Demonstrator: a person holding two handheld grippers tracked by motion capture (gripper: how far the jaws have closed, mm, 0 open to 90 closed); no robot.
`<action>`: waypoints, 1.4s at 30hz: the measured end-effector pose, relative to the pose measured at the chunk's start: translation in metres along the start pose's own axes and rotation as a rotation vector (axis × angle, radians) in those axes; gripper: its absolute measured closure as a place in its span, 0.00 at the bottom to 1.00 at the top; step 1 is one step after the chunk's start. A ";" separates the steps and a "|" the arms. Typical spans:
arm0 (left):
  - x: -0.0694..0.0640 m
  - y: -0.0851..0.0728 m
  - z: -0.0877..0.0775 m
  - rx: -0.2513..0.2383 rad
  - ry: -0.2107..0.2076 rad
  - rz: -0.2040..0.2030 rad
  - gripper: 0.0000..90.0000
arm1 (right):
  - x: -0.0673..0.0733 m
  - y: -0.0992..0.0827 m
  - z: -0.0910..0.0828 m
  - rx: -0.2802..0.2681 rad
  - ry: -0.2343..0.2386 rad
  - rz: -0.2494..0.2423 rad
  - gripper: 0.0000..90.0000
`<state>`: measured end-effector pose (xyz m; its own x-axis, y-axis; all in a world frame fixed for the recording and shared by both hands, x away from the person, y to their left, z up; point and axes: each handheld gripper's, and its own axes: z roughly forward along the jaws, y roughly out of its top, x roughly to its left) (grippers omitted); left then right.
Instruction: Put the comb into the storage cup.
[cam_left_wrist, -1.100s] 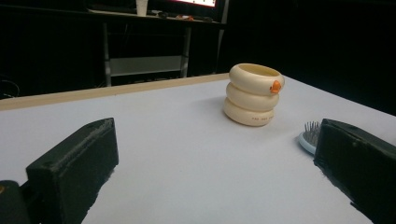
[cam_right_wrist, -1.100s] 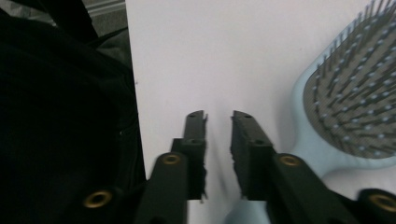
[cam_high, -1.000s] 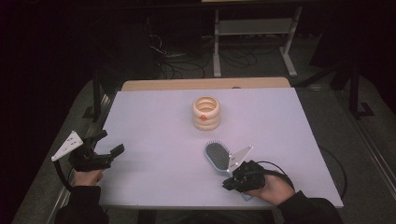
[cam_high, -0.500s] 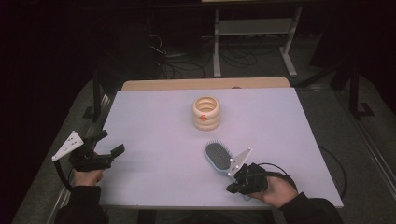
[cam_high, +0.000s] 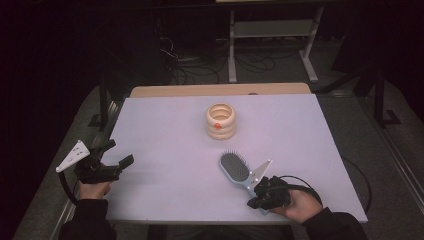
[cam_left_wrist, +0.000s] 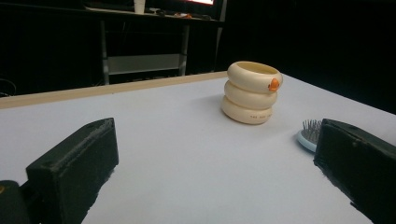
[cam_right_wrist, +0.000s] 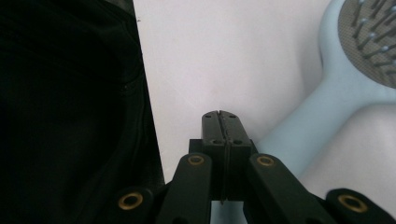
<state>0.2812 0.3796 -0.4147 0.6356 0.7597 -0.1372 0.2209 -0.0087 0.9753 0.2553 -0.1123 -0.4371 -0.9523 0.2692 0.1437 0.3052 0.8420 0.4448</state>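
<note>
A pale blue hairbrush (cam_high: 235, 167) lies bristles-up on the white table (cam_high: 165, 135), its handle running toward the near right. My right gripper (cam_high: 254, 202) sits low over the end of that handle, near the table's front edge. In the right gripper view its jaws (cam_right_wrist: 218, 115) are pressed together with nothing between them, and the brush handle (cam_right_wrist: 303, 135) passes beside and under them. My left gripper (cam_high: 119, 152) rests at the near left of the table, open and empty (cam_left_wrist: 215, 133). A cream holder (cam_high: 221, 121) of three stacked rings with an orange dot stands mid-table (cam_left_wrist: 252, 93).
A wooden strip (cam_high: 220, 90) borders the table's far edge. Beyond it are a metal rack (cam_high: 270, 30) and cables on the dark floor. A black cable (cam_high: 345, 187) loops off the table's right side from my right gripper.
</note>
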 end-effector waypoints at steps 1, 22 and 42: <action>0.000 0.000 0.000 0.000 0.001 0.000 0.00 | 0.000 0.000 0.000 -0.002 0.000 0.003 0.99; 0.000 0.000 0.000 0.001 0.000 -0.003 0.00 | -0.009 -0.012 -0.007 0.012 -0.030 0.028 0.99; 0.000 0.000 0.000 0.001 0.000 -0.003 0.00 | -0.021 -0.027 -0.018 -0.004 -0.048 0.084 0.99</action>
<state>0.2815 0.3796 -0.4149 0.6350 0.7597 -0.1402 0.2234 -0.0068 0.9747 0.2672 -0.1488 -0.4359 -0.9225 0.3606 0.1380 0.3834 0.8139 0.4366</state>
